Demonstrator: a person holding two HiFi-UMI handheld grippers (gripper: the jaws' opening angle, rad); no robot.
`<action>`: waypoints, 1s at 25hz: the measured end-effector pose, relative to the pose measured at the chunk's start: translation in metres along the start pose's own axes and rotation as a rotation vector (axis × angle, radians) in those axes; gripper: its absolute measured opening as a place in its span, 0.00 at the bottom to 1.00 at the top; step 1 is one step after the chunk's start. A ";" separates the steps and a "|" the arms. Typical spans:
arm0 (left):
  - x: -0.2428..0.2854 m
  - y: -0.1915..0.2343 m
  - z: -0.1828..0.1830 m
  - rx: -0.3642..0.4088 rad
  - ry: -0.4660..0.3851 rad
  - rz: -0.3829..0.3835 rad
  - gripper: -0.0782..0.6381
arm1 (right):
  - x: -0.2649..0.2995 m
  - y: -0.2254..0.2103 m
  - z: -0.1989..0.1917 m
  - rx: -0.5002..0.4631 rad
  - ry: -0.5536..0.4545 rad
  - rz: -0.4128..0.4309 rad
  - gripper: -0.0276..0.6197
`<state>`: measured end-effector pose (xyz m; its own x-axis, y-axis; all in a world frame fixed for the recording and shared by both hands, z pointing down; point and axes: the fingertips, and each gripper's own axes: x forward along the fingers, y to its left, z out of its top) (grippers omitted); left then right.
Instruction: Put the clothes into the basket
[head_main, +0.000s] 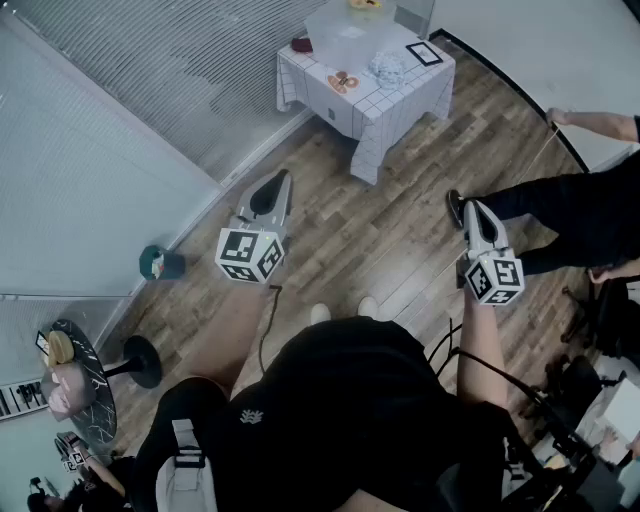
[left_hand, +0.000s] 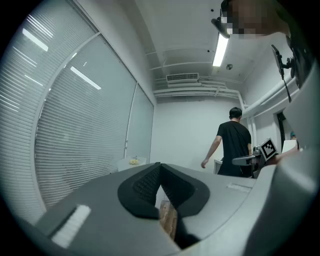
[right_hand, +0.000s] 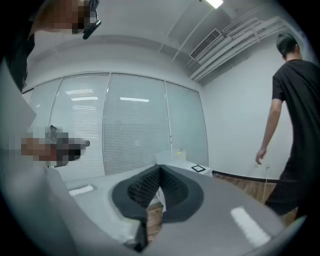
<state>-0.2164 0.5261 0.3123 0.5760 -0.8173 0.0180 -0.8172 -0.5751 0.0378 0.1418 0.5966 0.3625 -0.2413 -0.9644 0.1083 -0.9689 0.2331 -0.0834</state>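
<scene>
Left gripper (head_main: 283, 176) and right gripper (head_main: 470, 206) side by side above the floor (head_main: 360, 235), both shut.
Each pair of jaws is pressed together with nothing between them. Well ahead of both stands a table (head_main: 385, 125). A crumpled cloth (head_main: 388, 68) lies on it, and the clear basket (head_main: 350, 28) sits just past the cloth. A person (head_main: 575, 210) stands near the right gripper's right.

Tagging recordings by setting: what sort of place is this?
Probably an office or lab room: glass walls with blinds, a ceiling strip light, and a small cloth-covered table on wood-look flooring.
</scene>
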 end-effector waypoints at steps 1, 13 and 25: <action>0.001 -0.004 0.000 0.001 0.000 0.000 0.12 | -0.001 -0.003 0.000 0.000 0.001 0.001 0.05; 0.027 -0.044 -0.008 -0.011 -0.016 0.028 0.12 | -0.003 -0.046 -0.010 0.018 -0.005 0.034 0.05; 0.081 -0.048 -0.023 0.020 0.018 0.044 0.12 | 0.041 -0.073 -0.028 0.006 0.032 0.096 0.05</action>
<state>-0.1302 0.4881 0.3352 0.5398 -0.8410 0.0369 -0.8418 -0.5396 0.0166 0.2010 0.5435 0.4007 -0.3349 -0.9332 0.1307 -0.9408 0.3234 -0.1013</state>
